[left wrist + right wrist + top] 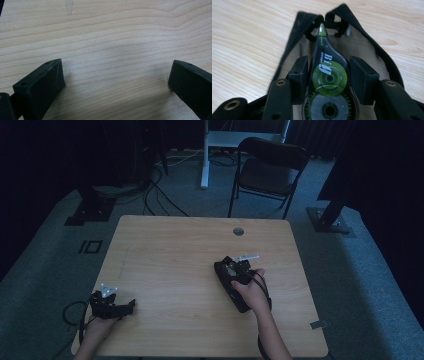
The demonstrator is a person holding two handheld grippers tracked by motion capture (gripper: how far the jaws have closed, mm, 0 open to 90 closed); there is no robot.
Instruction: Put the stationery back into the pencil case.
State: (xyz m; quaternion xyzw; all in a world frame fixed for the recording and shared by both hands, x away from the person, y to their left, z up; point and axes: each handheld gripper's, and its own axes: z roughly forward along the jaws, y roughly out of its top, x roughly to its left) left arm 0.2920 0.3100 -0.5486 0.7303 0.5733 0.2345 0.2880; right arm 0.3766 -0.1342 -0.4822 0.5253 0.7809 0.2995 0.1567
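Observation:
A correction tape dispenser (325, 58), clear with a green reel and a grey reel, sits between the jaws of my right gripper (328, 68), which is shut on its sides. Its tip points into the open mouth of a black mesh zip pouch (372, 50) lying on the table under it. In the high view my right gripper (235, 266) is at the table's right middle, over the pouch (235, 295). At the front left corner, my left gripper (127, 307) rests low over the wood. Its jaws stand wide apart in the left gripper view (116, 75) with nothing between them.
The wooden table (175, 245) has a round cable hole (238, 231) near its far edge. A black folding chair (270, 167) and a white stand leg (205, 160) are behind the table. Cables lie on the grey floor at the back left.

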